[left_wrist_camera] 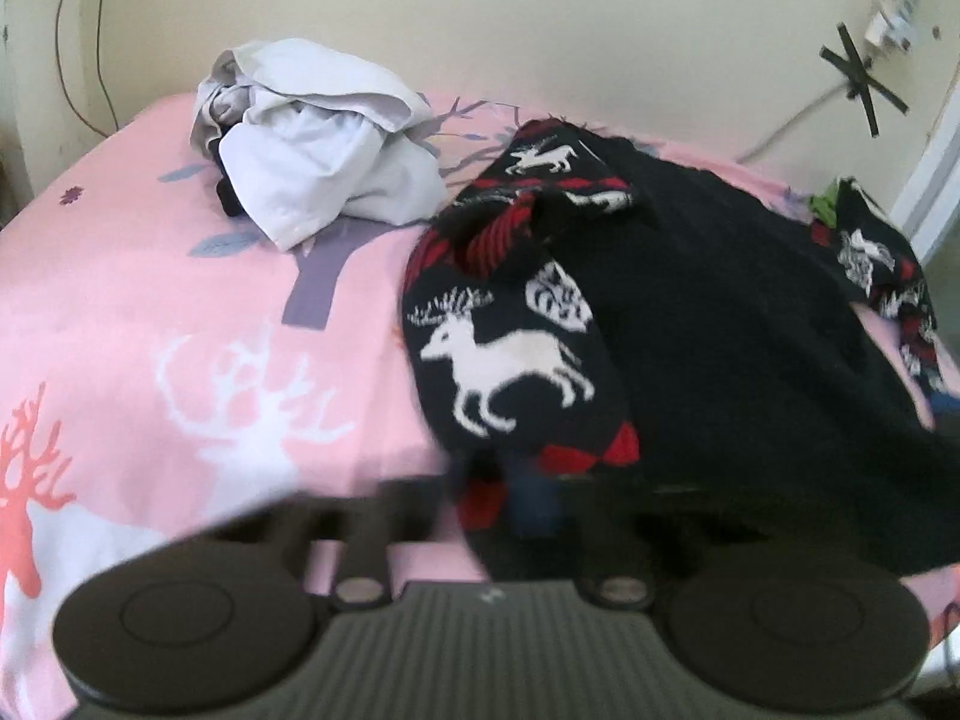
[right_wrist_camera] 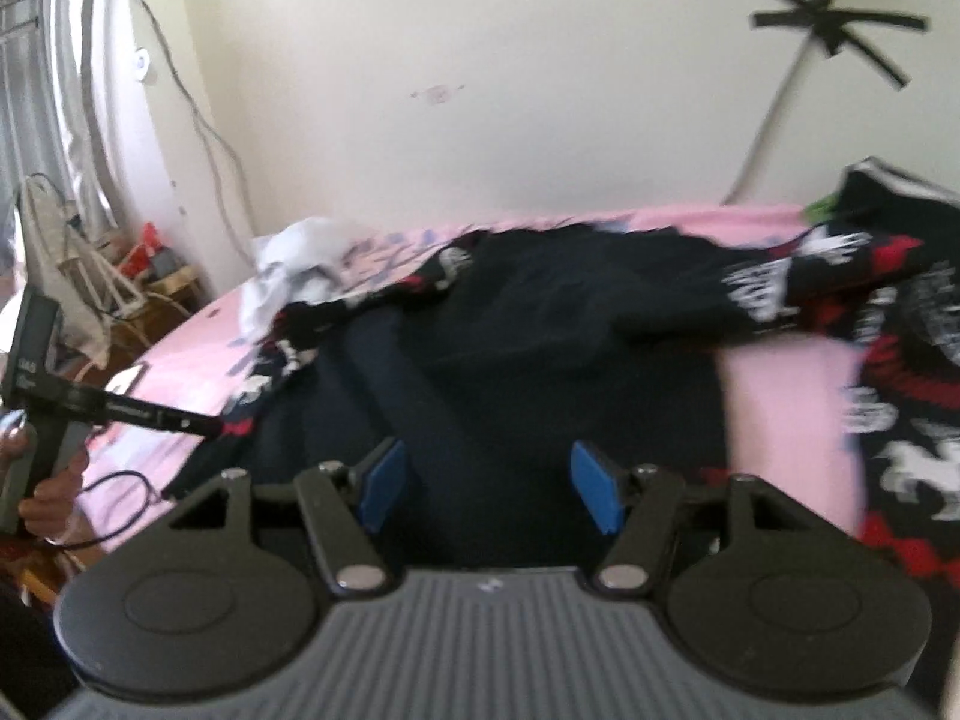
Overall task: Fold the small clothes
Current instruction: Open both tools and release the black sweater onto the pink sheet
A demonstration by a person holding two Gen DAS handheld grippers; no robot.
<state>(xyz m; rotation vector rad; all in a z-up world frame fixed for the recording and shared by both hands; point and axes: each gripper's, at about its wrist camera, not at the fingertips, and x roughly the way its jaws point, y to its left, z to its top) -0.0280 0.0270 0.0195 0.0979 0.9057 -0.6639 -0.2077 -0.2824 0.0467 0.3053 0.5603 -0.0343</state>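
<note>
Black sweater [left_wrist_camera: 708, 312] with white deer and red pattern lies spread across the right half of the bed [left_wrist_camera: 150, 300], near edge bunched toward us. We see the same sweater from the right wrist view, draped over the pink deer-print bedcover, a patterned sleeve trailing off right.

Left hand-held gripper [left_wrist_camera: 528, 504]: fingers blurred in its own view, jaws closed together; from the right wrist view its tip [right_wrist_camera: 225, 425] sits at the sweater's red-patterned left edge. Pinching the fabric looks likely, but we can't confirm it through the blur. A person's hand [right_wrist_camera: 48, 492] holds its handle at far left.

Right hand-held gripper [right_wrist_camera: 489, 489]: blue pads [right_wrist_camera: 597, 492] stand apart, roughly mid-width, dark fabric visible between and beyond them, pads not pressing on it.

White crumpled garment [left_wrist_camera: 318, 144] sits at the far left of the bed, just beside the sweater's collar end. Another patterned piece [left_wrist_camera: 876, 264] lies at the far right edge.
</note>
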